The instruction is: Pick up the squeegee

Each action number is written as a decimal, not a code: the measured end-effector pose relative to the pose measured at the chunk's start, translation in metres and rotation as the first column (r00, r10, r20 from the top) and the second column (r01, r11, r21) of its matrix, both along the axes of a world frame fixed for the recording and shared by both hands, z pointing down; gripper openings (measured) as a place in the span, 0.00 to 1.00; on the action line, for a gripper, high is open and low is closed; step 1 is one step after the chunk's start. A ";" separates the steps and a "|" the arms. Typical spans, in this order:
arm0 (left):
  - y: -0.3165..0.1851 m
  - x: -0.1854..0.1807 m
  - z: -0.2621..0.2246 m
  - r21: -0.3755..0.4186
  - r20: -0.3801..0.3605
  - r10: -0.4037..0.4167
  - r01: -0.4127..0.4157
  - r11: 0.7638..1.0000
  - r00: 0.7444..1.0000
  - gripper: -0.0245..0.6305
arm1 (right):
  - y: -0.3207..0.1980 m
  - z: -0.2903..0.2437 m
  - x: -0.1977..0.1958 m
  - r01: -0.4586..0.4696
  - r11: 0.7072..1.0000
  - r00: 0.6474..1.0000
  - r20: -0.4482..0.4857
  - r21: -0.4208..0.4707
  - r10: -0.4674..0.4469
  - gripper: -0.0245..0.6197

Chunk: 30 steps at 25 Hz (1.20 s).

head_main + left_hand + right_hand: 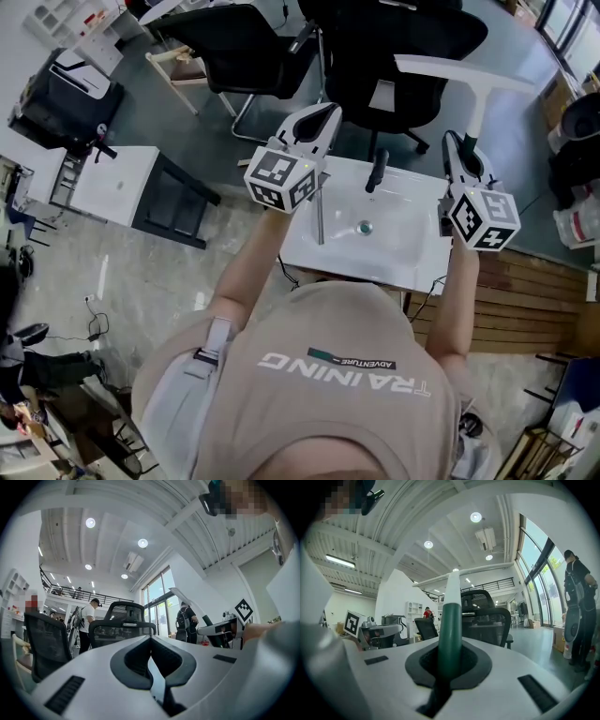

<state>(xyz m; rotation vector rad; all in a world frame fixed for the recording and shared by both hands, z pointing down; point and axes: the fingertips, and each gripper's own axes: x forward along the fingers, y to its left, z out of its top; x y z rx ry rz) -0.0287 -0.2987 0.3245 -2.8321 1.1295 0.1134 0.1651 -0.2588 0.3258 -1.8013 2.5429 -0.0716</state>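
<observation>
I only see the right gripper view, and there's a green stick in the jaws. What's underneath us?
Observer: A white sink; the right gripper, with your squeegee, is over its right edge.
Operator: Is the other gripper holding anything?
Observer: No. The left gripper has its jaws together, nothing between them.
Operator: Is there a tap?
Observer: Yes, a black faucet stands at the sink's far edge, between the two grippers.
</observation>
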 end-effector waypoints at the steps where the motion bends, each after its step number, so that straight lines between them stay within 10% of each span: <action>1: 0.000 0.001 0.000 -0.001 -0.001 0.001 -0.001 1.000 1.000 0.06 | 0.000 0.000 0.000 0.002 1.000 1.000 -0.002 -0.001 -0.002 0.08; 30: -0.001 0.014 -0.018 0.036 0.025 0.021 -0.022 0.999 0.999 0.06 | -0.006 -0.007 0.008 0.000 1.000 1.000 0.015 0.017 0.000 0.08</action>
